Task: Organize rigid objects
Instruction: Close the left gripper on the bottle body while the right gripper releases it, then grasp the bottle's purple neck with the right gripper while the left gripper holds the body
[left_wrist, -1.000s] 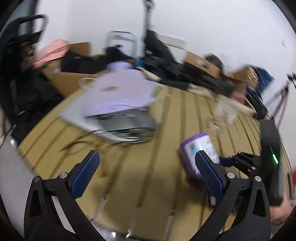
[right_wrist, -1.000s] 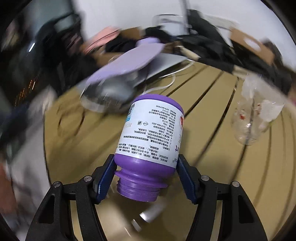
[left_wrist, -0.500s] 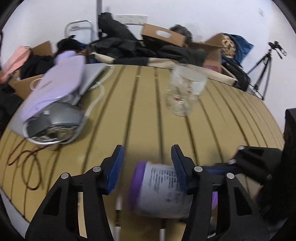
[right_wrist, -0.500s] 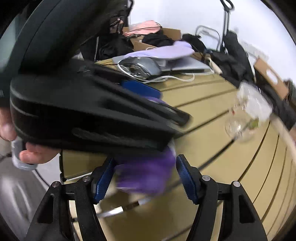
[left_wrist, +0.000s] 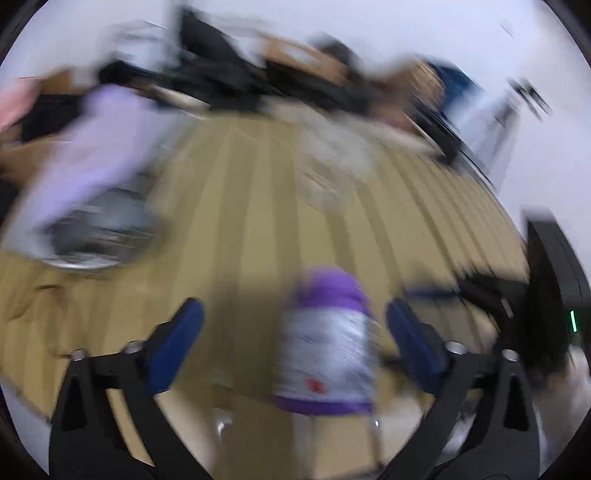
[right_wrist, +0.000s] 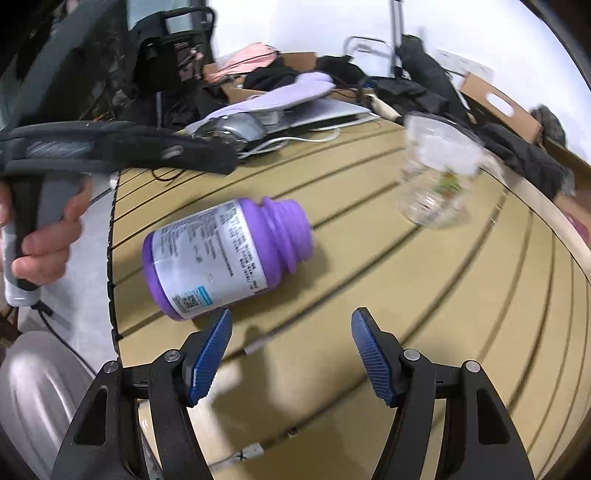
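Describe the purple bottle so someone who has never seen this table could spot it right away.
Start at the tan slatted table and look to its near edge, in front of the open right gripper. There the purple bottle lies on its side. Unlike the clear plastic jar standing farther back, it is opaque, with a white printed label.

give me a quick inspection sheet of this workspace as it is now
surface: slatted tan table, dark grooves.
job's things: purple bottle lying on its side, no cap seen; clear jar upright beyond it.
clutter: lilac item over a grey device and laptop at the far edge.
grippers: right claw open, empty, short of the bottle; left claw open, bottle between its fingers, contact unclear through blur.
cables: white cable by the laptop.
surroundings: boxes, dark bags, white wall.
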